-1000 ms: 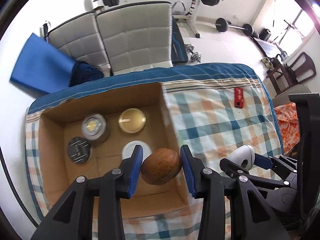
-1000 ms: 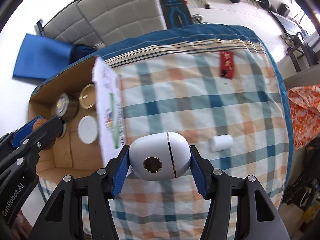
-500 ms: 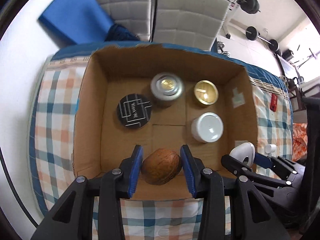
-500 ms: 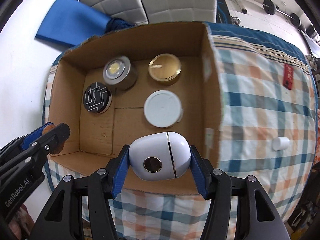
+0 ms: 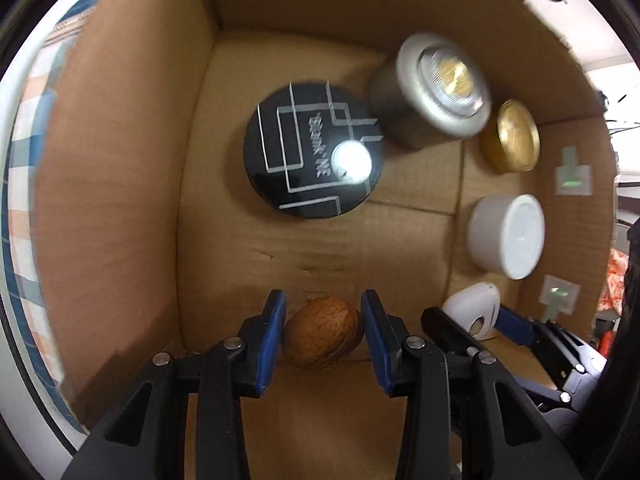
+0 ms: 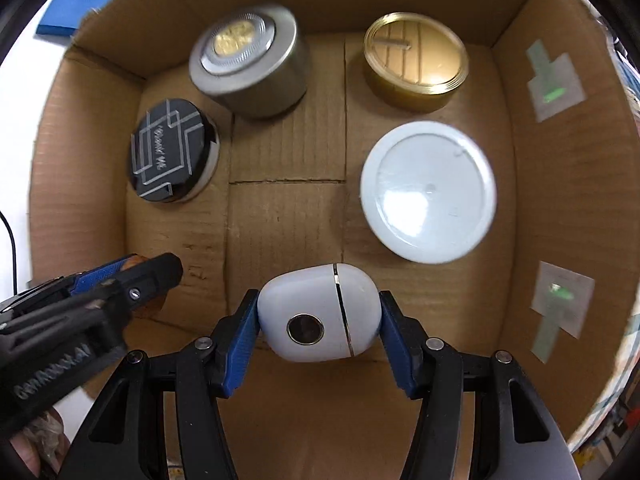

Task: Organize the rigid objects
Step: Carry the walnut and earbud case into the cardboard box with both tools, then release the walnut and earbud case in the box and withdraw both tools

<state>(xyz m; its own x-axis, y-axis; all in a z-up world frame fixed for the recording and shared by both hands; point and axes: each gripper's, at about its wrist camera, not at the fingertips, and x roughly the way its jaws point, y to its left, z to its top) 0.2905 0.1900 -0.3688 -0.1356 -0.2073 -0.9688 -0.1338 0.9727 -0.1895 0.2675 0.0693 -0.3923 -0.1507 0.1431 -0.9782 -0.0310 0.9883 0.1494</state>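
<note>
Inside the brown cardboard box (image 6: pixel 560 208), both loads are being presented for release. The brown, wrinkled walnut-like shell (image 5: pixel 323 333) is pinched between the blue pads of the left gripper (image 5: pixel 323 334), low over the box floor near the left wall, at about seven o'clock of the box as seen from the right wrist. The white egg-shaped plastic case with a metal seam and a round dark button (image 6: pixel 318 312) is clamped by the right gripper (image 6: pixel 318 316), at six o'clock.

Four items are already seated on the floor: a black round tin with silver line pattern (image 6: pixel 170 156) at ten o'clock, a grey metal cylinder with a gold centre (image 6: pixel 248 60) at eleven, a gold-lidded round tin (image 6: pixel 416 62) at one, and a white round plastic lid (image 6: pixel 428 192) at three.

The placing step is judged nearly complete. Each piece should be lowered until the cardboard is touched before the pads are parted, since both are rounded and would probably roll if dropped. The white case is best kept clear of the white lid just beyond it, and the two tools should be drawn straight up, apart from each other.
</note>
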